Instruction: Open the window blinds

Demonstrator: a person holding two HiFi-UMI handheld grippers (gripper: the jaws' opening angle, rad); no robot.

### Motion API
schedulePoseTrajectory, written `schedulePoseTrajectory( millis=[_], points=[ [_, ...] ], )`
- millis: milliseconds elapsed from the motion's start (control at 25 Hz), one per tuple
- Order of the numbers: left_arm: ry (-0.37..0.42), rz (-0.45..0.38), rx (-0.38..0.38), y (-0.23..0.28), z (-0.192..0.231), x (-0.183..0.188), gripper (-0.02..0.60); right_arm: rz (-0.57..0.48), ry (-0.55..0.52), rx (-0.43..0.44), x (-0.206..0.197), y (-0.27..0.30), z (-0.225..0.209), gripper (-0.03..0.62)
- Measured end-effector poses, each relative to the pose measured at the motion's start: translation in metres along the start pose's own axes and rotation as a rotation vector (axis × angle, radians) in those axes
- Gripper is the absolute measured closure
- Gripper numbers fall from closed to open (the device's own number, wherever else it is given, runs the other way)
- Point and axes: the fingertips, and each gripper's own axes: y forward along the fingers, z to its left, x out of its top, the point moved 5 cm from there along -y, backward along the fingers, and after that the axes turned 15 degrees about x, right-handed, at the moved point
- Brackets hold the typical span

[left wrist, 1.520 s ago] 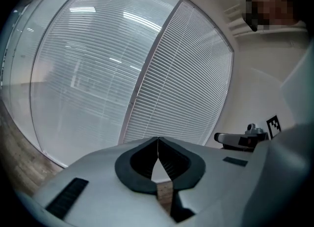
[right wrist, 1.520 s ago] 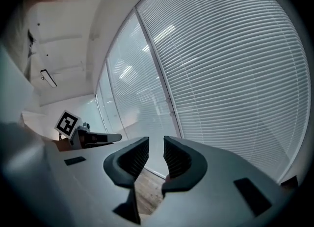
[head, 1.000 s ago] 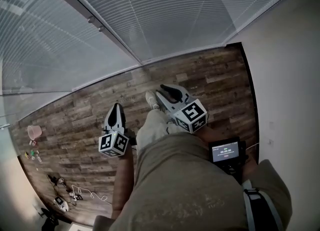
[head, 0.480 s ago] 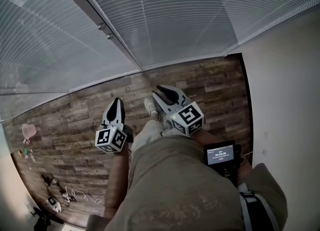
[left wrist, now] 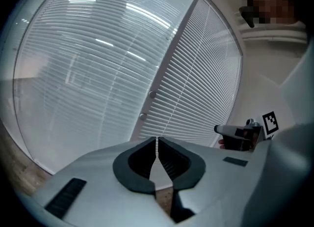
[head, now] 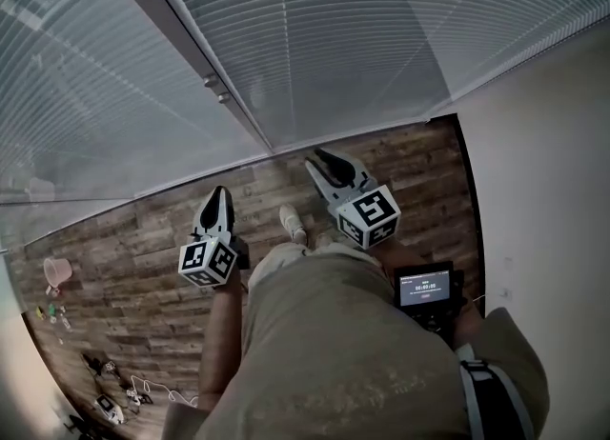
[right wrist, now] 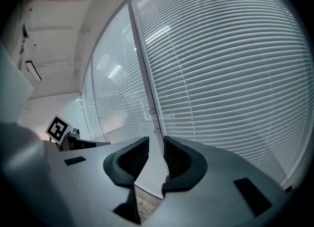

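Blinds [head: 334, 38]: smooth white slats, faint sheen. Floor [head: 133, 248]: matt, rough-grained wood planks. Left gripper [left wrist: 157, 140] shell matt grey plastic, pads [left wrist: 143, 157] dark and ribbed; trousers [head: 334, 352] beige cloth.

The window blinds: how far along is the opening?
Done: nothing; the blinds hang fully lowered. In hand: the left gripper, shut, and the right gripper, open, both empty, point toward them. Left: reach the knobs on the frame, probably the control, and open the blinds.
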Motion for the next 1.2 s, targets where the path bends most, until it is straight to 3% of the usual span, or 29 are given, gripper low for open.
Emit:
schedulePoseTrajectory(
  millis=[320,680,1200],
  points=[
    [-0.028,0.020,-0.003,0.041,0.052,0.013,0.566,0.016,-0.030,-0.028,0.017,0.054,-0.014,0.510],
    [-0.026,0.018,-0.020,0.057,0.072,0.026,0.566,0.027,-0.056,-0.006,0.033,0.089,-0.016,0.510],
    [-0.055,0.003,0.017,0.063,0.105,0.029,0.566,0.068,-0.043,0.002,0.032,0.107,-0.016,0.510]
  ],
)
